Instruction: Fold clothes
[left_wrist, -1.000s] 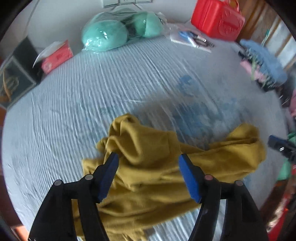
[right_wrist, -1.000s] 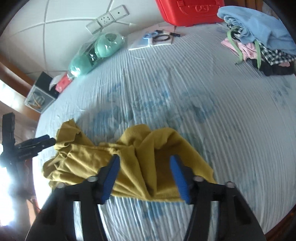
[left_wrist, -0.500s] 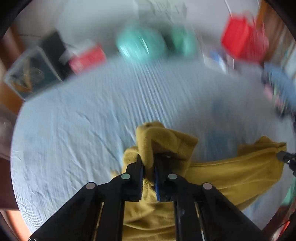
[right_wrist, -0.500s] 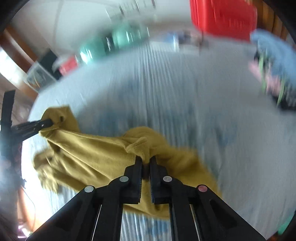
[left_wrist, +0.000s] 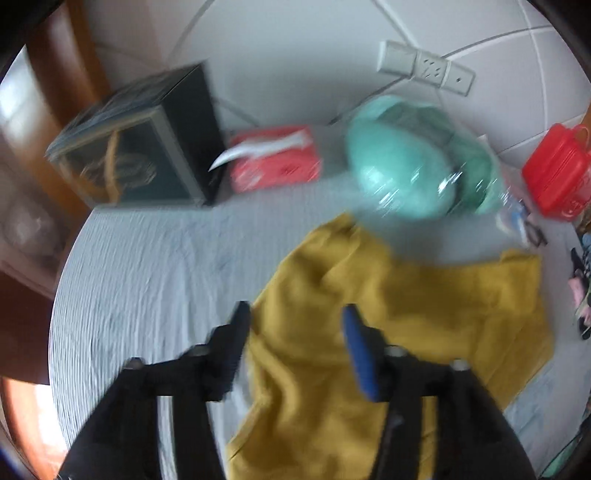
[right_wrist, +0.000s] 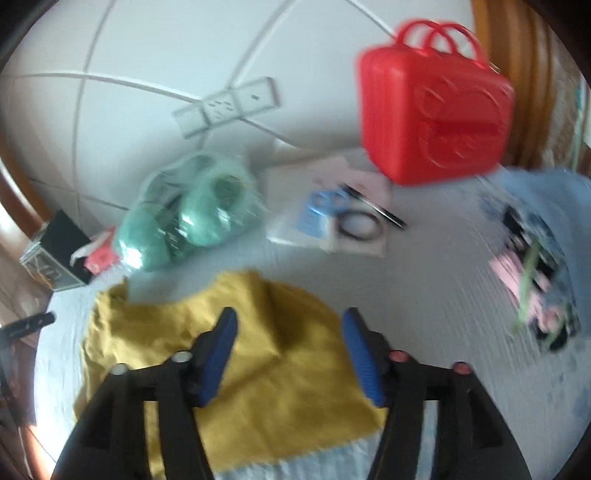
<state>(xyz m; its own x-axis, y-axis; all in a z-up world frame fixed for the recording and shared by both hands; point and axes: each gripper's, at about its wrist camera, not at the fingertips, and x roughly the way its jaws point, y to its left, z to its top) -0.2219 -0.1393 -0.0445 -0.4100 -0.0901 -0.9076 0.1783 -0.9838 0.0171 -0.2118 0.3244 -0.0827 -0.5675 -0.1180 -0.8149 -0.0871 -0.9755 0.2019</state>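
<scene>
mustard garment (right_wrist: 288, 373): matt cloth | bedsheet (right_wrist: 424, 295): ribbed cloth | red case (right_wrist: 436, 110): glossy plastic

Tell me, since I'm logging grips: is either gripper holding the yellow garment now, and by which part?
Neither. Left gripper and right gripper have their jaws opening above the yellow garment, which lies released on the bed.

Left gripper (left_wrist: 295, 332) opening, nothing pinched – mustard garment (left_wrist: 406, 306) spread beneath on grey bedsheet (left_wrist: 147, 266).
</scene>
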